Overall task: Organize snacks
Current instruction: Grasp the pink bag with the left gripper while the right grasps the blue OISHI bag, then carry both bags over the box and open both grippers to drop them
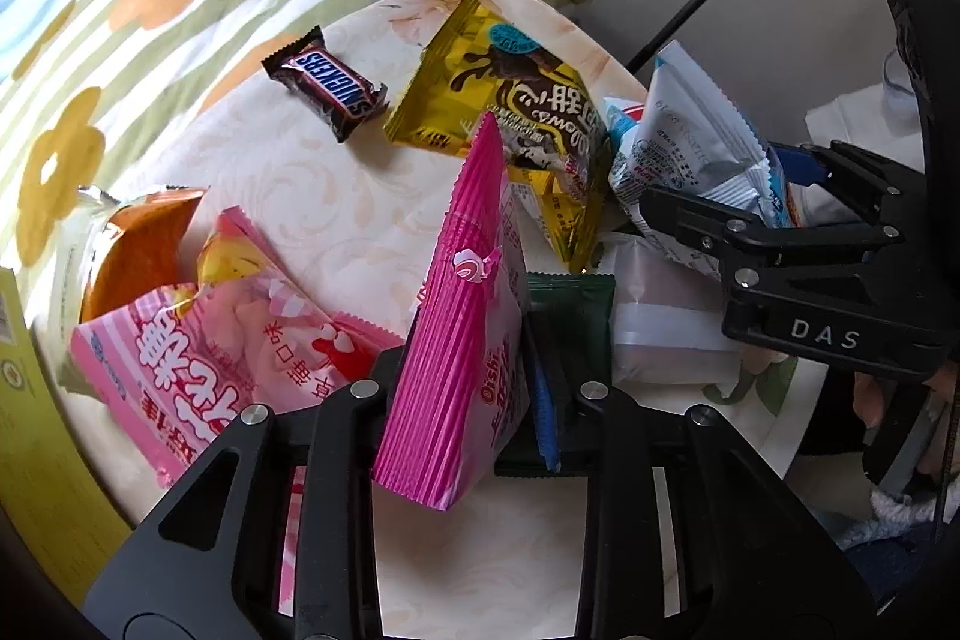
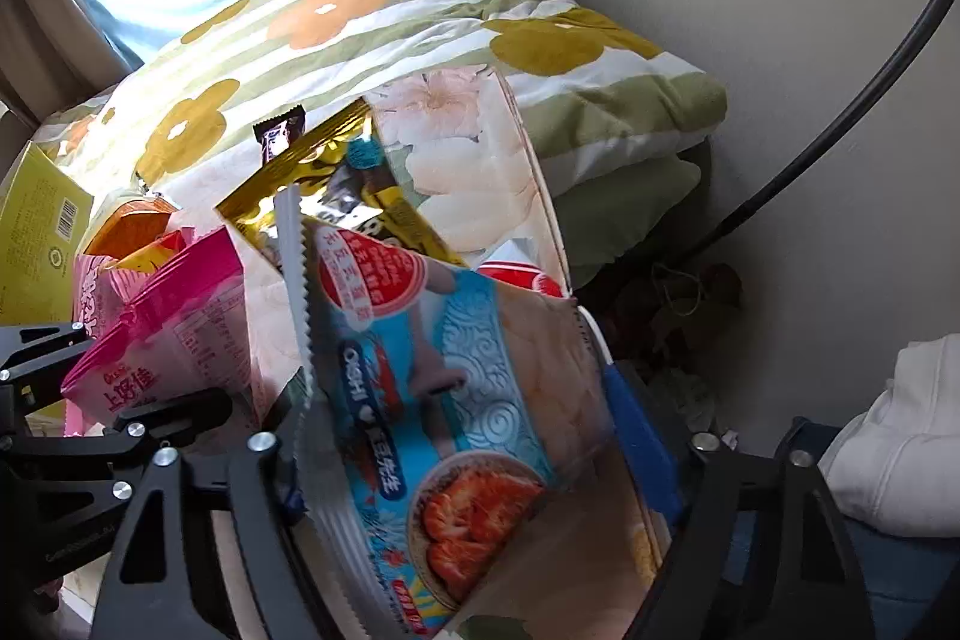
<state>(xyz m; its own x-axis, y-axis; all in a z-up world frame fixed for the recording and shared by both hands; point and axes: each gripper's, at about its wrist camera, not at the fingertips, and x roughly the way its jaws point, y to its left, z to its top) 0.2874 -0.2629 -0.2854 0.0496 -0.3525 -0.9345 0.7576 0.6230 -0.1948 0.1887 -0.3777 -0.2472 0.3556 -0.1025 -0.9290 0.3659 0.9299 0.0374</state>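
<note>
Two puffy, featherlight bags – left gripper (image 1: 462,400) pinches the pink Oishi bag (image 1: 462,316) by its crimped seam; right gripper (image 2: 468,460), at three o'clock, clamps the blue Oishi bag (image 2: 444,400) mid-body – crushable.

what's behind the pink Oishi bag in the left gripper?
Behind the pink Oishi bag, held upright by the left gripper, a dark green packet lies on the table, and farther back a gold chocolate packet. The bag covers the lower parts of both.
</note>
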